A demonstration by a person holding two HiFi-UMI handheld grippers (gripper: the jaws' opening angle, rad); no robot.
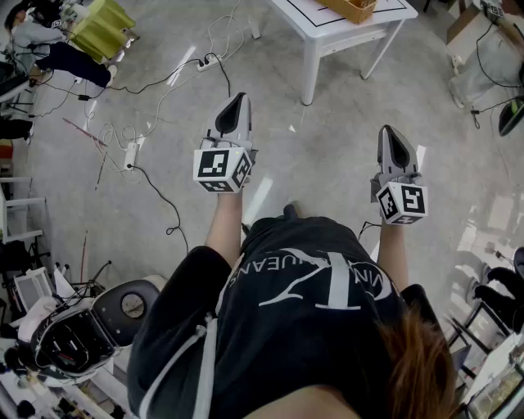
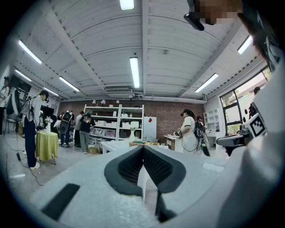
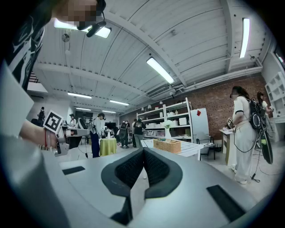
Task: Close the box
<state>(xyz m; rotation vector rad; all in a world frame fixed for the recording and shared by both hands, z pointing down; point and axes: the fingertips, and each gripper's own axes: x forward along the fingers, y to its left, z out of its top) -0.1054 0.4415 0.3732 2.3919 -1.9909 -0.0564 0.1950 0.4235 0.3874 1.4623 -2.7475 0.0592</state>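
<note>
A tan open box (image 1: 352,8) stands on a white table (image 1: 327,33) at the far edge of the head view, well ahead of both grippers. In the right gripper view the box (image 3: 167,145) looks like a woven basket on that table (image 3: 193,149); the left gripper view shows only its top (image 2: 143,143) just above the jaws. My left gripper (image 1: 238,100) and right gripper (image 1: 386,131) are held out at waist height over the floor and point toward the table. Both the left (image 2: 143,148) and the right (image 3: 143,150) are shut with nothing between the pads.
Cables and power strips (image 1: 131,155) trail over the floor to the left. A yellow-green covered table (image 1: 102,29) with a seated person is at far left. Equipment (image 1: 74,335) crowds the lower left. A person (image 3: 242,133) stands right of the table; shelves (image 2: 116,120) line the back wall.
</note>
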